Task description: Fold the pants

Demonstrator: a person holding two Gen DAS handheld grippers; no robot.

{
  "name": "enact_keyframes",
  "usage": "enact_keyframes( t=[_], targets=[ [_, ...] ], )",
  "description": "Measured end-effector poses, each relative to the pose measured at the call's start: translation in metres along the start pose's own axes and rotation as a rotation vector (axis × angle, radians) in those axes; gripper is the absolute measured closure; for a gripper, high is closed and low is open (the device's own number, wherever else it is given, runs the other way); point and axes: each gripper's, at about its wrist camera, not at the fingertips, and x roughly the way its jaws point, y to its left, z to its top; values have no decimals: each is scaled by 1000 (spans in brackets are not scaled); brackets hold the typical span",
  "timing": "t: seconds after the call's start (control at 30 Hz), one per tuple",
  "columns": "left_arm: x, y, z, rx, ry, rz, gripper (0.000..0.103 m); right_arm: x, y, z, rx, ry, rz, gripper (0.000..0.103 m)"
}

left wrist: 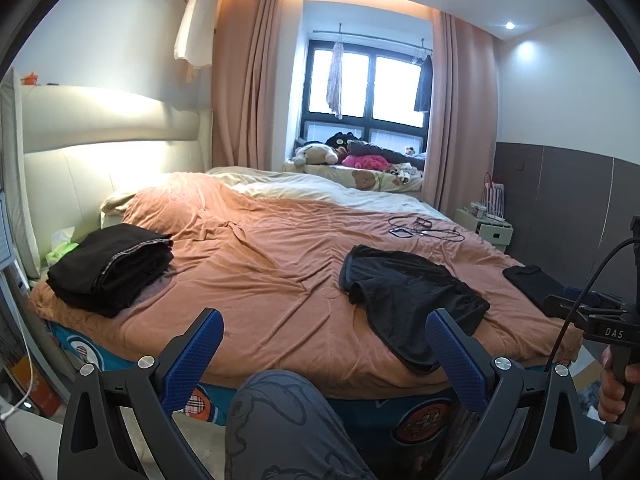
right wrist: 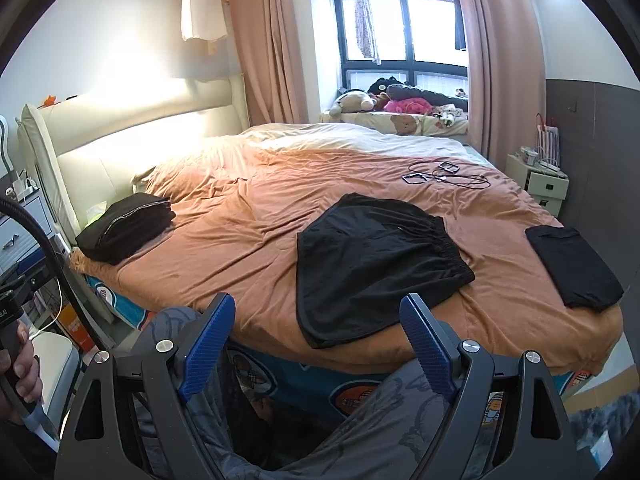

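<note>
Black shorts [left wrist: 404, 292] [right wrist: 372, 256] lie loosely spread on the orange bed cover, one end hanging over the near bed edge. My left gripper [left wrist: 324, 344] is open, held short of the bed, with the shorts just beyond its right finger. My right gripper [right wrist: 318, 332] is open too, its blue-padded fingers framing the shorts' near end without touching it. Nothing is between either pair of jaws. The right gripper's body [left wrist: 592, 316] shows at the right edge of the left wrist view.
A folded dark stack [left wrist: 108, 268] [right wrist: 124, 228] sits at the bed's left near the headboard. A small folded black garment [right wrist: 572, 264] [left wrist: 528, 280] lies at the right. Cables and devices [right wrist: 444, 174] rest farther back. The person's patterned trouser legs [left wrist: 280, 420] stand below the grippers.
</note>
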Motion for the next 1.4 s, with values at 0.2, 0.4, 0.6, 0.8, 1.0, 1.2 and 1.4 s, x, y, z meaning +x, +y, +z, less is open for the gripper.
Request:
enact_keyframes(
  t=[0.2,0.4,0.6,0.8,1.0,1.2,1.4],
  targets=[
    [-2,-6,0,15,-9,-11,2,2,2,0,-7,0,-26,19],
    [-2,-7,0,15,-9,-10,1,0,1,-1,2,-5,-22,19],
    [-1,-8,2,12,-3,6,1,-1,0,-3,-2,-10,-22,19],
    [0,-9,3,6,3,6,1,-2,-1,-5,-3,-9,-19,19],
    [2,-6,2,-6,7,8,1,-2,0,-5,-3,-14,-16,19],
    [0,-4,2,-7,6,5,1,-3,0,-5,2,-16,-14,19],
    [-2,-3,2,-12,5,4,1,-3,-1,-6,6,-19,-16,19]
  ],
)
